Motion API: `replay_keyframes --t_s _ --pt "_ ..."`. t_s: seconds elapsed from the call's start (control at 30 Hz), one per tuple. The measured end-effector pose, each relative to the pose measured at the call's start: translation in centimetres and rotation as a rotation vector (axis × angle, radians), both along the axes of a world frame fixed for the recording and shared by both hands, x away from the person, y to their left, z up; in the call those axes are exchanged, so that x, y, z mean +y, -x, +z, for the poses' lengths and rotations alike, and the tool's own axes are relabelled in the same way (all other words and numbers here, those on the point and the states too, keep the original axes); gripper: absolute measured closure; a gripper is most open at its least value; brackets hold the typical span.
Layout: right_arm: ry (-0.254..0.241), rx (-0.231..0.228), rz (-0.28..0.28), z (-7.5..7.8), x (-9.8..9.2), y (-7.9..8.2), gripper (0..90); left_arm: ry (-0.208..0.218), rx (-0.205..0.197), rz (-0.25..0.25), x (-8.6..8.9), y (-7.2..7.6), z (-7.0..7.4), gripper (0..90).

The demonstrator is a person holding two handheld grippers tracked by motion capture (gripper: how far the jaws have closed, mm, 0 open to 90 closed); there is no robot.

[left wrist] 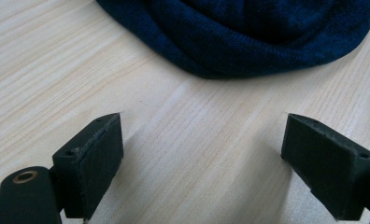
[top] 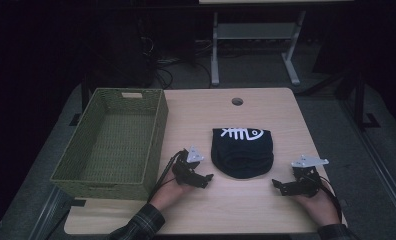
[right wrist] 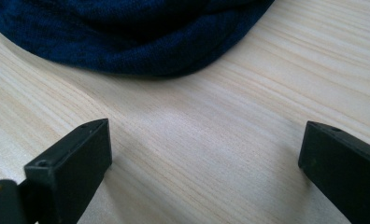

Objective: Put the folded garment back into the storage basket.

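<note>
- High view: a folded dark beanie (top: 242,152) lies flat on the light wooden tabletop (top: 266,112), a little nearer the person than the middle. It looks black here, with a white fish-skeleton design across its far edge, and its near edge is rounded into soft, stacked folds.
- High view: the left claw (top: 202,181) rests near the beanie's near-left side and the right claw (top: 280,186) near its near-right side, each held in a hand that comes in from the bottom edge. Both stand apart from the cloth, with the beanie between them.
- High view: a green woven basket (top: 151,150) sits on the tabletop's left side, just left of the left claw, and a small round hole (top: 237,101) shows in the tabletop beyond the beanie.
- Left gripper view: the jaws stand wide apart with bare wood grain between them and nothing in their hold. The beanie (left wrist: 248,32) lies ahead across the top (here it reads as deep navy knit, its rolled edge thick and ribbed), clear of both pads.
- Right gripper view: the jaws are likewise spread wide over bare tabletop (right wrist: 211,154), gripping nothing. The beanie (right wrist: 127,32) fills the upper left, its curved, doubled edge well ahead of the pads and not touching them.
</note>
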State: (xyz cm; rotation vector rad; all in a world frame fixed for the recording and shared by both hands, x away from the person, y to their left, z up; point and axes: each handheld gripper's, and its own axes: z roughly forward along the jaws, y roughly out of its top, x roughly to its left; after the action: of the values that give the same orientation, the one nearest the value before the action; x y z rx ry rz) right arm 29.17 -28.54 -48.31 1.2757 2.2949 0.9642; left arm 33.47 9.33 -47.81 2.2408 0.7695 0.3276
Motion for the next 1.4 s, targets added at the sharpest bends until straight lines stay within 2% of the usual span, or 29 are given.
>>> replay_keyframes --t_s 0.13,0.17,0.27,0.3,0.37,0.4,0.53,0.57,0.6,0.7,0.73,0.77,0.8,0.9,1.0,1.17,1.2,1.3,1.37,1.4 --pt "0.0 0.001 -0.001 0.0 0.0 0.0 3.4 -0.001 0.0 0.0 0.0 0.0 0.0 11.8" --pt "0.006 0.014 0.0 0.4 0.0 0.0 12.5 -0.001 0.0 -0.003 0.0 0.0 0.0 11.7" --pt "0.013 0.017 0.0 0.7 -0.1 0.0 16.1 -0.001 0.0 -0.004 0.0 0.0 0.0 11.7" --pt "0.008 0.017 0.004 1.0 -0.2 -0.1 22.6 0.0 0.0 -0.005 0.0 0.0 0.0 11.7" --pt "-0.005 0.013 0.001 1.4 -0.4 -0.2 28.8 0.001 -0.002 -0.006 0.0 -0.1 0.0 11.7" --pt "-0.005 0.013 0.001 1.4 -0.4 -0.2 28.8 0.001 -0.002 -0.006 0.0 -0.1 0.0 11.7" --pt "-0.037 -0.007 0.009 2.5 -0.8 -0.8 48.6 0.004 0.001 -0.008 0.0 -0.1 0.0 11.7" --pt "-0.055 -0.009 0.018 3.0 -0.9 -1.3 57.8 0.005 0.002 -0.011 0.0 -0.1 0.0 11.7" --pt "-0.06 -0.008 0.023 3.2 -0.8 -1.4 62.9 0.007 0.002 -0.017 0.1 -0.1 0.0 11.7" --pt "-0.067 -0.019 0.039 3.8 -0.8 -2.1 74.2 0.007 0.002 -0.021 0.1 -0.1 0.0 11.7" --pt "-0.067 -0.019 0.039 3.8 -0.8 -2.1 74.2 0.007 0.002 -0.021 0.1 -0.1 0.0 11.7" --pt "-0.077 -0.011 0.045 4.2 -0.7 -2.5 81.3 0.007 0.002 -0.022 0.1 -0.1 0.0 11.8" --pt "-0.074 -0.024 0.056 4.3 -0.8 -2.8 85.0 0.007 0.001 -0.022 0.1 -0.1 0.0 11.8" --pt "-0.074 -0.011 0.068 4.5 -0.7 -3.4 89.7 0.006 0.002 -0.022 0.1 -0.1 0.0 11.7" --pt "-0.097 -0.014 0.074 5.0 -0.7 -4.1 90.0 0.006 0.002 -0.022 0.1 -0.1 0.0 11.8" --pt "-0.107 -0.013 0.083 5.5 -0.5 -5.4 90.0 0.007 0.001 -0.023 0.1 -0.1 0.0 11.7" --pt "-0.108 -0.002 0.082 5.5 -0.3 -5.7 90.0 0.008 0.002 -0.022 0.1 -0.1 0.0 11.7" --pt "-0.109 -0.018 0.089 5.9 -0.1 -6.4 90.0 0.007 0.001 -0.022 0.1 -0.1 0.0 11.7" --pt "-0.104 -0.008 0.091 6.1 0.1 -6.9 90.0 0.021 0.002 -0.014 0.1 -0.1 -0.1 11.8" --pt "-0.102 -0.006 0.091 6.2 0.2 -7.2 90.0 0.011 -0.004 -0.02 0.1 -0.1 -0.1 11.8"
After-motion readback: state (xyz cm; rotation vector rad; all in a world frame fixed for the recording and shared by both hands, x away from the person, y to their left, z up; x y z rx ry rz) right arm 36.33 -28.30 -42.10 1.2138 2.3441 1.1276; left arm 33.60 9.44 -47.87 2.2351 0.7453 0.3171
